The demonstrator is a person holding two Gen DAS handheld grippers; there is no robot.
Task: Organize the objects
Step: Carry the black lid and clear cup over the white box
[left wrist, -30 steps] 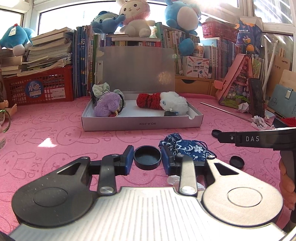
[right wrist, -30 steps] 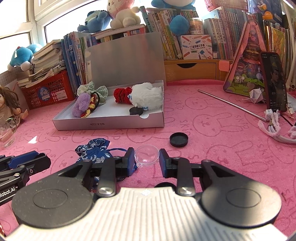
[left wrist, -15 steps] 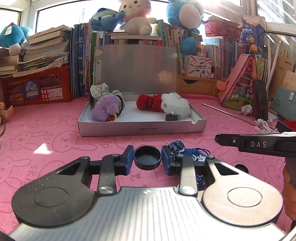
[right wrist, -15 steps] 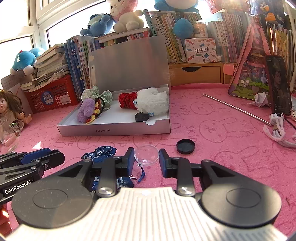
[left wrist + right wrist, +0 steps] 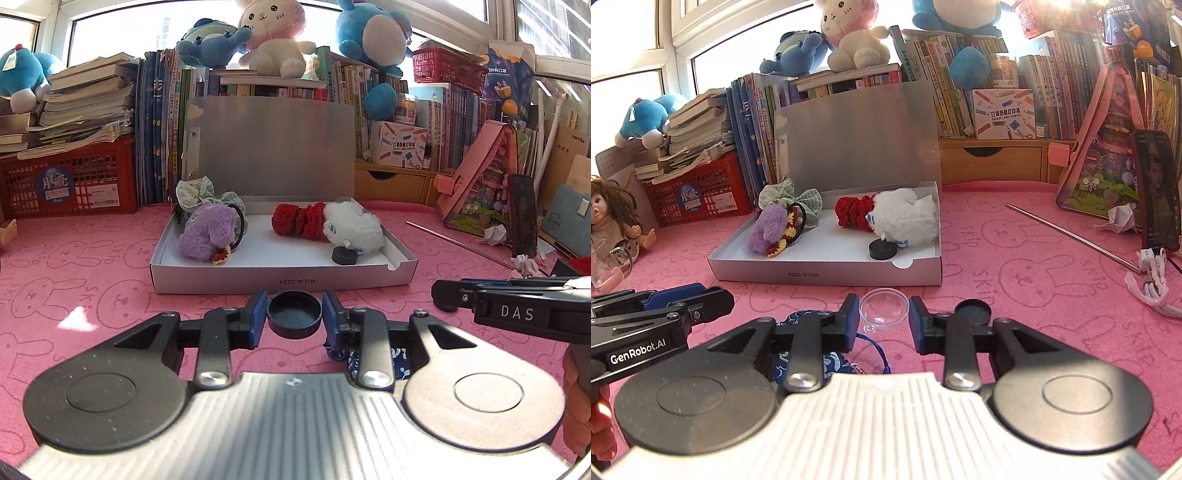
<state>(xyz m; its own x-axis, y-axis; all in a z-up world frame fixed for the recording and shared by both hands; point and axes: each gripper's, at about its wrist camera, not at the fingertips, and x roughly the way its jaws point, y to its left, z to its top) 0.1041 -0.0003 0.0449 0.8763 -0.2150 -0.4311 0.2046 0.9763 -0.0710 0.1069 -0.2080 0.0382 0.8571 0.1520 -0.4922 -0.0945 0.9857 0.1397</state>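
Observation:
My left gripper [image 5: 294, 314] is shut on a round black cap [image 5: 294, 317], held just in front of the open grey box [image 5: 280, 284]. My right gripper [image 5: 882, 314] is shut on a clear plastic dome [image 5: 884, 311], also short of the box [image 5: 827, 275]. Inside the box lie a purple plush [image 5: 208, 236], a red knitted piece [image 5: 299, 219], a white plush [image 5: 351, 227] and another black cap [image 5: 344, 255]. A blue patterned pouch [image 5: 827, 360] lies on the pink cloth under both grippers. A third black cap [image 5: 973, 312] rests on the cloth right of my right gripper.
Books, a red crate [image 5: 70, 181] and plush toys line the back. A doll [image 5: 613, 218] and a glass [image 5: 605, 266] stand at far left. A metal rod [image 5: 1071, 236], a phone [image 5: 1156, 192] and a pink toy house [image 5: 1108, 155] are on the right.
Both grippers have come closer to the box, each keeping its grip. The blue pouch has slid under the left gripper in its view.

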